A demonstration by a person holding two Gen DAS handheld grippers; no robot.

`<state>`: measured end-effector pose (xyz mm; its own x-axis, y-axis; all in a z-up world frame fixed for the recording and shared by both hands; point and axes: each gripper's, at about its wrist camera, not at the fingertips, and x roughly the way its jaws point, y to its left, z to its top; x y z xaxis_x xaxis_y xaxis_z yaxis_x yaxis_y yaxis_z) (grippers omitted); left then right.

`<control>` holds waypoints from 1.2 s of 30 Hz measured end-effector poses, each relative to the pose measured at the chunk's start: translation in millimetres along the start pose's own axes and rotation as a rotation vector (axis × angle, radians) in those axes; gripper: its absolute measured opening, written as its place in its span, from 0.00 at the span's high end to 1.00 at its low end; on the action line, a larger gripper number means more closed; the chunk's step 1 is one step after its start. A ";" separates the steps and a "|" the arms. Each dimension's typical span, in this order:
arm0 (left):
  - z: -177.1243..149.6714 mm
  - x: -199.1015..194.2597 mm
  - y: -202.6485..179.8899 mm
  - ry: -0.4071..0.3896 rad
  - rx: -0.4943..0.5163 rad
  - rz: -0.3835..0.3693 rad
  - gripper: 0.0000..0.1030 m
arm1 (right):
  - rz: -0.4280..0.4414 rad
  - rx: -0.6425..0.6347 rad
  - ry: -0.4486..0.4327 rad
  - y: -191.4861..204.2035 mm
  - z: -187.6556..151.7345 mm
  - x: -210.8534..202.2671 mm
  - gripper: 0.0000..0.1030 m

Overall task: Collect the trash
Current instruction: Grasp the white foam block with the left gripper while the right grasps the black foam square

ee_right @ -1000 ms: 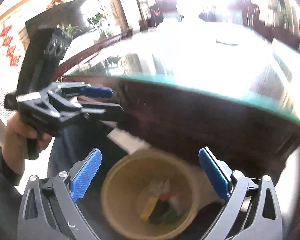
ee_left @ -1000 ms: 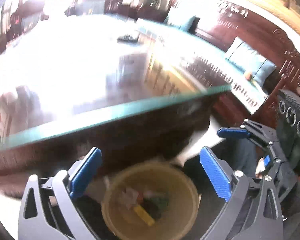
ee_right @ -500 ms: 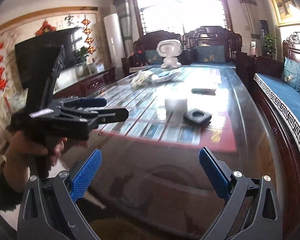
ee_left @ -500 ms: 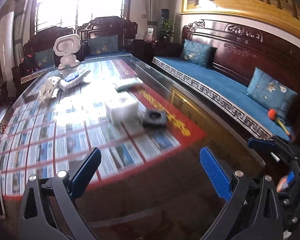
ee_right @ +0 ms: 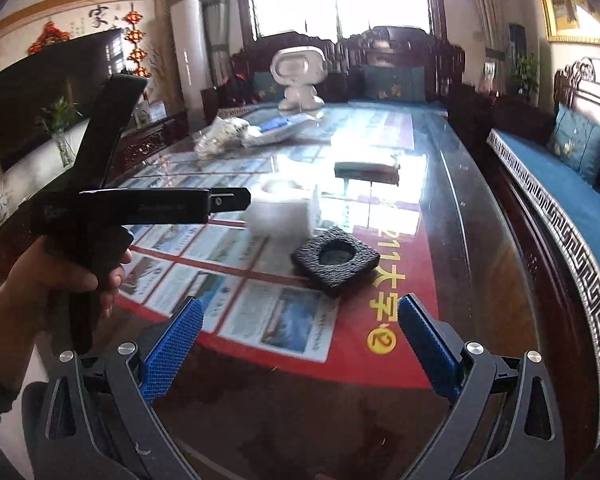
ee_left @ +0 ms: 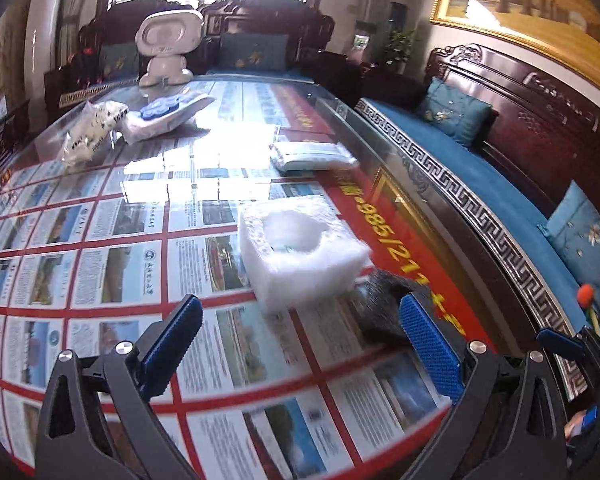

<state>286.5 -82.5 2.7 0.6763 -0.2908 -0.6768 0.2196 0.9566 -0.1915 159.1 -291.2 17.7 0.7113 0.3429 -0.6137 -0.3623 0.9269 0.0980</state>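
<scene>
The left gripper point(ee_left: 300, 340) hangs over the long glass-topped desk point(ee_left: 100, 240) with its jaws wide and nothing in them; the white foam block with a round hollow point(ee_left: 300, 248) sits on the desk just ahead of it; the flat black foam square with a round dent point(ee_right: 335, 258) lies just beside the white block, near the desk's right edge; the right gripper point(ee_right: 300, 342) is low behind the black square, jaws wide too; crumpled white bags point(ee_left: 90, 130) lie far back by a white toy robot point(ee_left: 168, 50).
</scene>
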 end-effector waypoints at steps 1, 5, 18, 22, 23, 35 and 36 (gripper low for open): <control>2.4 4.9 1.6 0.001 -0.005 0.007 0.04 | -0.012 -0.001 0.006 -4.4 2.4 7.4 0.09; 12.1 22.1 5.6 0.002 -0.025 0.005 0.04 | -0.025 0.021 0.030 -17.7 10.1 28.0 0.09; 4.0 51.8 -6.3 0.031 0.077 -0.041 0.04 | -0.059 0.070 0.180 -48.0 25.2 99.1 0.29; 5.8 56.2 -6.4 0.035 0.068 -0.046 0.04 | -0.082 0.067 0.211 -50.3 28.7 114.0 0.37; 5.5 57.2 -6.8 0.038 0.065 -0.046 0.04 | -0.082 0.067 0.225 -51.1 29.2 118.0 0.40; 7.8 70.4 -24.0 0.054 0.087 -0.016 0.04 | -0.154 0.042 0.239 -56.5 25.3 110.7 0.73; 8.3 71.9 -25.7 0.054 0.087 -0.012 0.04 | -0.154 0.046 0.238 -57.9 24.8 109.7 0.74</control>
<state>335.4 -128.2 -35.1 0.6348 -0.2988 -0.7125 0.2892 0.9470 -0.1395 273.0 -303.5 -35.9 0.5927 0.1569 -0.7900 -0.2295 0.9731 0.0211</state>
